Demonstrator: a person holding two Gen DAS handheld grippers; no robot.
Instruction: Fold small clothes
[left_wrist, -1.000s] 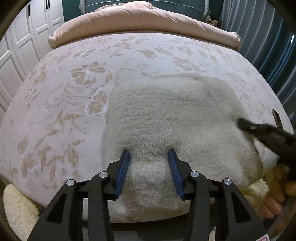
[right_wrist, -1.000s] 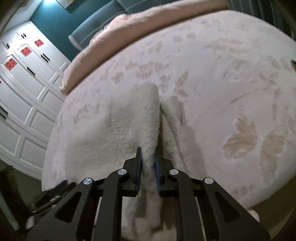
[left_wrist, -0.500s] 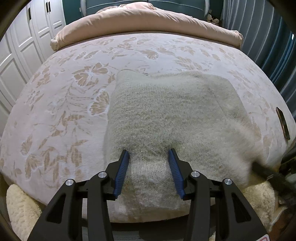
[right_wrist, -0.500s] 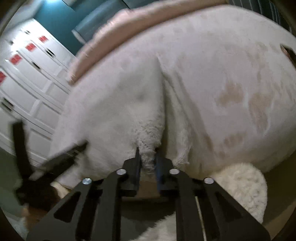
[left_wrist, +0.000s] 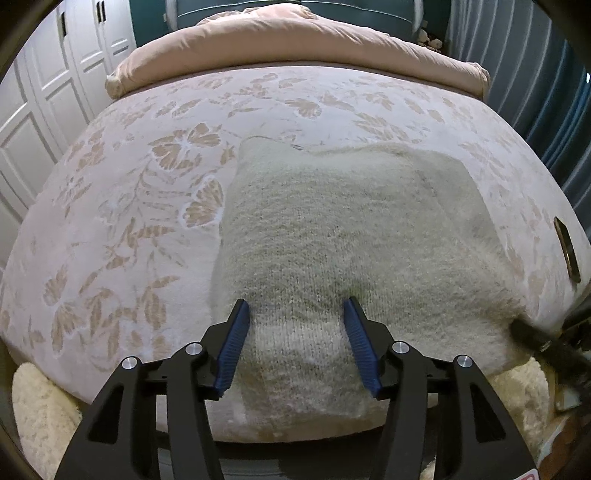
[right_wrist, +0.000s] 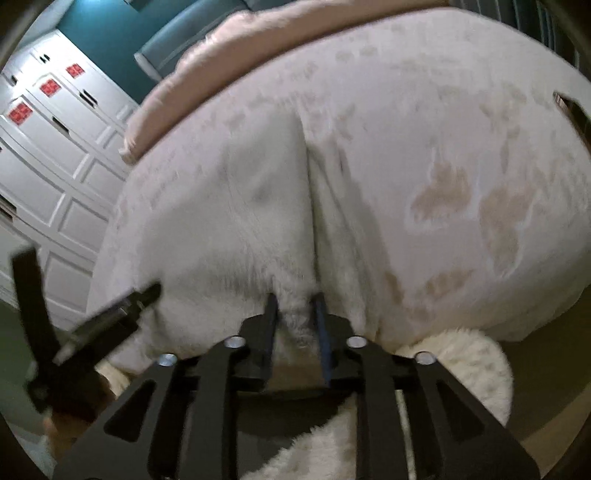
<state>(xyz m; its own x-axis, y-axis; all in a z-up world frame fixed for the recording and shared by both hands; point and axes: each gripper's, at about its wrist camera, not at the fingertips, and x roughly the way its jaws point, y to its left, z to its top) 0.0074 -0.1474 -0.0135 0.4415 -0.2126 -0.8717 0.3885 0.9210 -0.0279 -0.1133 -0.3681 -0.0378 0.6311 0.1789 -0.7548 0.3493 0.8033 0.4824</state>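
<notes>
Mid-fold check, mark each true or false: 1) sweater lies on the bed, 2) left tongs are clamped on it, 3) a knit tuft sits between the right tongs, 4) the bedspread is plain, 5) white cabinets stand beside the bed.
1) True: the sweater lies on the bed.
2) False: the left tongs stand open, pads apart.
3) True: the right tongs straddle a tuft, having just opened.
4) False: it has a leaf print.
5) True: cabinets.

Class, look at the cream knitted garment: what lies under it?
The cream knitted garment lies on the floral bedspread, which shows all around it. The part of the bedspread under the knit is covered, so anything else beneath cannot be seen.
</notes>
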